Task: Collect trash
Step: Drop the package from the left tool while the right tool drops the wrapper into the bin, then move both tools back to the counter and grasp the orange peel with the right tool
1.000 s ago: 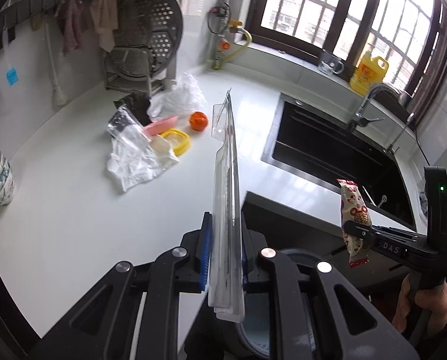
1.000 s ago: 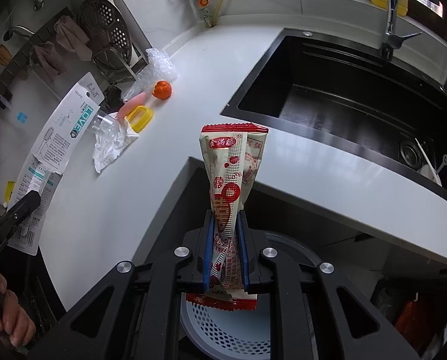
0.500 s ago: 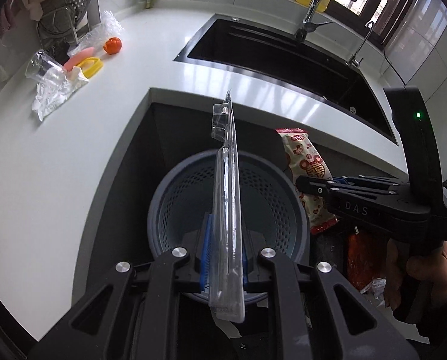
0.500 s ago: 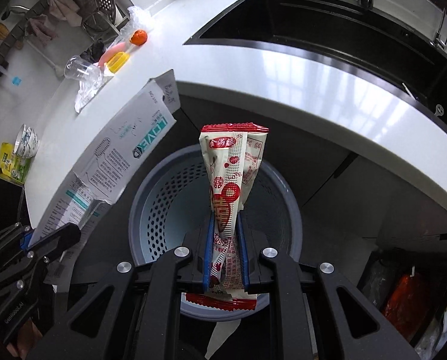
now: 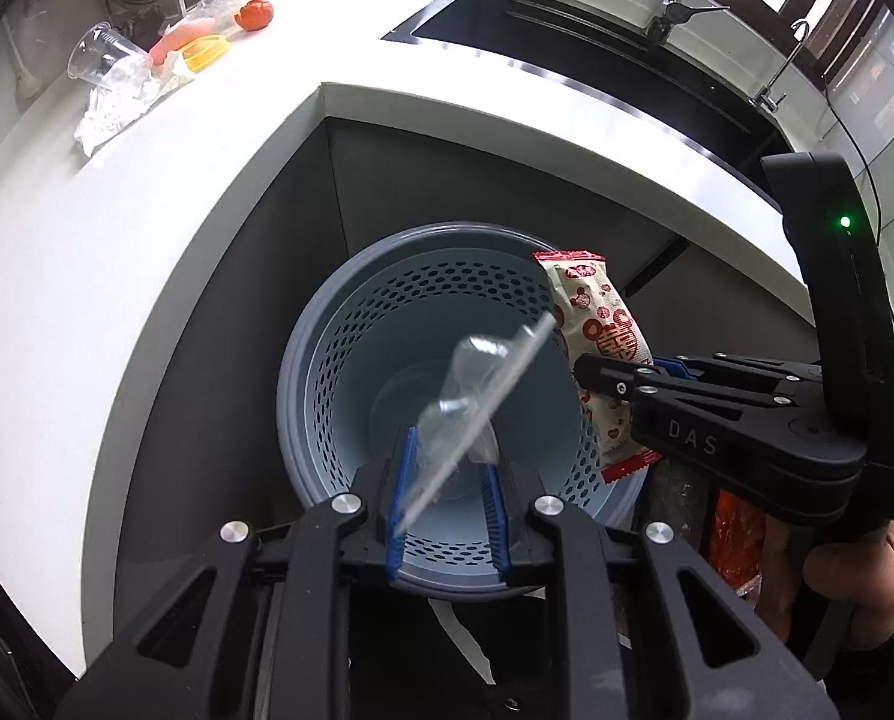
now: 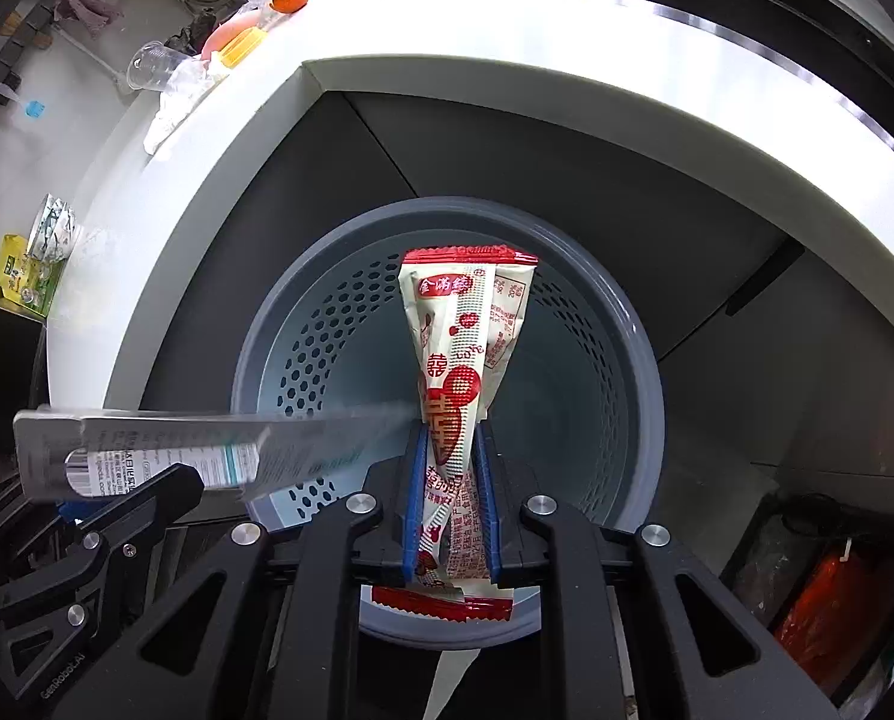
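Two light pieces of trash hang over the bin (image 5: 327, 384). The left gripper (image 5: 444, 501) stands apart, and the blister pack (image 5: 477, 396) lies tilted and blurred between its pads, seemingly loose; stiff, slick plastic, best pinched at the flat edge. The right gripper (image 6: 450, 516) is clamped on the wrapper (image 6: 462, 354), a soft crinkly film (weightless, likely to flutter). The bin mouth is wide, with the counter (image 5: 87, 276) edge from 9 to 1 o'clock. More litter, a cup (image 5: 96, 57) among it, waits at 10 o'clock.
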Motion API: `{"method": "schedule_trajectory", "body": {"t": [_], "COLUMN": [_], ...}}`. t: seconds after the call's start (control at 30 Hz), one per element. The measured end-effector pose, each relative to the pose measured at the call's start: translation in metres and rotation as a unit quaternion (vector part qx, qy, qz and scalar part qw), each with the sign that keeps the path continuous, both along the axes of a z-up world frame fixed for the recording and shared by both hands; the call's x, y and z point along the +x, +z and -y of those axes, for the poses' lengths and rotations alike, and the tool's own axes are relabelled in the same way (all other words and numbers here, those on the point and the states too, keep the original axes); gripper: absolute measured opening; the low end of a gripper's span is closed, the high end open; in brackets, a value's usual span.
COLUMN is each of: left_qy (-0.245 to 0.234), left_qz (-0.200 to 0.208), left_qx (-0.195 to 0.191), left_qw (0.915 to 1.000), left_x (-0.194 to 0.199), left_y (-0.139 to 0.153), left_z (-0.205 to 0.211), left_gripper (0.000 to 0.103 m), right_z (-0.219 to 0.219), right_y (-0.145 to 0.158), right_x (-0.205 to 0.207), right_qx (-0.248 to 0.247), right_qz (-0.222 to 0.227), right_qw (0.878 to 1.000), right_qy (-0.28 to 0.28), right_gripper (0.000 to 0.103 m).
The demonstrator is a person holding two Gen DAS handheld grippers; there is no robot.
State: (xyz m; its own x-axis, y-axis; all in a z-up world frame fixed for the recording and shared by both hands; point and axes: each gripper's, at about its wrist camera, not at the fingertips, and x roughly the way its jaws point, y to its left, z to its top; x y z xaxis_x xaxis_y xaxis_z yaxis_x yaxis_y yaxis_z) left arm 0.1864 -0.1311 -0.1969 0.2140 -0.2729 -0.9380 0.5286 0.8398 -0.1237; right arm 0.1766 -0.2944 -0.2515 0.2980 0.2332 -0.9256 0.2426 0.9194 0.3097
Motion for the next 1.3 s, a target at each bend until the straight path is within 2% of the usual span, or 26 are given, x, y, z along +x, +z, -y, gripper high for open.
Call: {"method": "schedule_trajectory", "body": {"t": [0.07, 0.1, 0.13, 0.6, 1.07, 1.23, 1.3], "left_qy": [0.004, 0.005, 0.006, 0.01, 0.03, 0.048, 0.057], "left_qz": [0.004, 0.008, 0.014, 0.055, 0.122, 0.136, 0.144], "left_qx": [0.0, 0.001, 0.002, 0.003, -0.027, -0.045, -0.047], "left_qw": [1.0, 1.0, 0.9999, 0.9984, 0.9917, 0.9885, 0.9868], "left_x": [-0.001, -0.001, -0.002, 0.001, 0.035, 0.06, 0.073], "left_y": [0.001, 0.003, 0.005, 0.033, 0.093, 0.111, 0.116], "left_z": [-0.001, 0.0, 0.0, 0.002, -0.016, -0.034, -0.042], "left_gripper": [0.03, 0.038, 0.045, 0.047, 0.047, 0.058, 0.059], "right_z": [0.001, 0.001, 0.003, 0.015, 0.011, 0.001, -0.007], "right_y": [0.001, 0.003, 0.005, 0.034, 0.102, 0.117, 0.121], "right_x": [-0.001, -0.003, -0.004, -0.01, 0.024, 0.048, 0.062], "right_qx": [-0.007, -0.012, -0.015, -0.011, -0.024, -0.026, -0.026], "right_qz": [0.0, 0.004, 0.007, 0.037, 0.109, 0.121, 0.125], "right_qw": [1.0, 1.0, 1.0, 0.999, 0.994, 0.992, 0.992], "right_qy": [0.001, -0.001, -0.002, -0.012, -0.014, -0.012, -0.006], "right_gripper": [0.033, 0.043, 0.045, 0.045, 0.045, 0.045, 0.045]}}
